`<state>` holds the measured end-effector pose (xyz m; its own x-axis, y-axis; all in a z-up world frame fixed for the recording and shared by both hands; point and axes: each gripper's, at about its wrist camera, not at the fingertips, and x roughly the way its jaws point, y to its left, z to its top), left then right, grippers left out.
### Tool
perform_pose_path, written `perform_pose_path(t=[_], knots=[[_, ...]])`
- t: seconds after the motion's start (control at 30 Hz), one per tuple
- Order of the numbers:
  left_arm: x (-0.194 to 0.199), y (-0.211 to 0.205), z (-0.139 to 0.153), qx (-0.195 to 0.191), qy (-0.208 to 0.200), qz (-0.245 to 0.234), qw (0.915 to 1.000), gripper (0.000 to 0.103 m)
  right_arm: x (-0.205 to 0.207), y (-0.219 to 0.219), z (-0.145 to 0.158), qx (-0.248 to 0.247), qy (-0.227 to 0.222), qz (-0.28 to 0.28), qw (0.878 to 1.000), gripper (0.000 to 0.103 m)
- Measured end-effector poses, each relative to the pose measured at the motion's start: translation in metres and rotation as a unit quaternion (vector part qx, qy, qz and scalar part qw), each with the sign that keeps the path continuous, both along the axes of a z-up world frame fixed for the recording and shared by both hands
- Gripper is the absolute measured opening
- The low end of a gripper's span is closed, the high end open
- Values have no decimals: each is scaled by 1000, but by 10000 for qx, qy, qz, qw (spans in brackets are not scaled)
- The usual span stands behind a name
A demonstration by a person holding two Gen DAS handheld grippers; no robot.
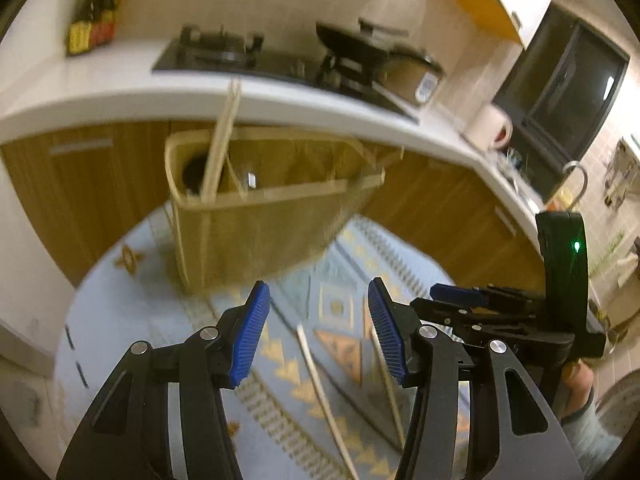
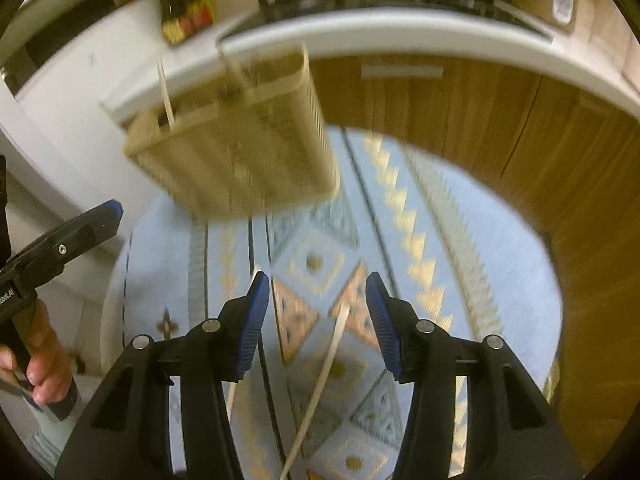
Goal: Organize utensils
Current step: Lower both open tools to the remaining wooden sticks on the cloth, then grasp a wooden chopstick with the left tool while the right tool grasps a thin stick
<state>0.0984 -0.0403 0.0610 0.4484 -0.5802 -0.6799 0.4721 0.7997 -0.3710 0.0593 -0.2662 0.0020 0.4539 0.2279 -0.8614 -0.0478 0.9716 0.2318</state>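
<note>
A bamboo utensil holder [image 1: 256,216] with compartments stands on a round table with a blue patterned cloth [image 1: 132,320]. A pair of pale chopsticks [image 1: 220,148] stands upright in its left compartment. Two loose chopsticks [image 1: 324,396] lie on the cloth, below and between my left gripper's [image 1: 318,332] fingers. The left gripper is open and empty. In the right wrist view the holder [image 2: 236,148] is blurred, and a loose chopstick [image 2: 320,384] lies under my open, empty right gripper [image 2: 316,324]. The right gripper also shows in the left wrist view [image 1: 460,294].
A white kitchen counter [image 1: 120,92] with a gas stove [image 1: 224,54], a wok and a rice cooker [image 1: 412,76] runs behind the table. Wooden cabinet doors [image 2: 480,120] stand below it. A white mug [image 1: 490,128] and a sink tap are at the right.
</note>
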Motion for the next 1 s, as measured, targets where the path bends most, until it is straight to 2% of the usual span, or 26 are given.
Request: perform_pose_path(t=[0.27,0.33,0.4,0.43,0.63,0.7,0.73,0.77,0.9,1.0], knots=[[-1,-19,-53,587,633,-349,9957,50,-2,4,-57,366,1146,140,9926,47],[1,-26,-66,685,804,-447,9934,50,-4,6,-69,391,1297,164,9906,46],[-1,-31,-76,752,925,-515,9915,50,-6,11,-76,331,1394,218,9894,36],[0,-35,-82,821,981,-544,9903,50,-8,14,-80,327,1455,254,9885,35],[7,-51,-105,976,1206,-557,9863,48,-17,28,-80,-70,1352,352,9902,31],[8,-57,-111,1077,1244,-564,9848,41,-21,34,-81,-245,1303,407,9903,29],[7,-61,-113,1148,1258,-604,9835,31,-23,35,-81,-343,1274,429,9903,28],[7,-62,-112,1212,1197,-604,9835,30,-25,36,-81,-402,1244,439,9904,26],[6,-74,-113,1513,1065,-645,9806,30,-29,43,-84,-627,1144,491,9902,23],[2,-85,-113,1761,934,-746,9771,34,-26,47,-84,-782,1128,513,9892,23]])
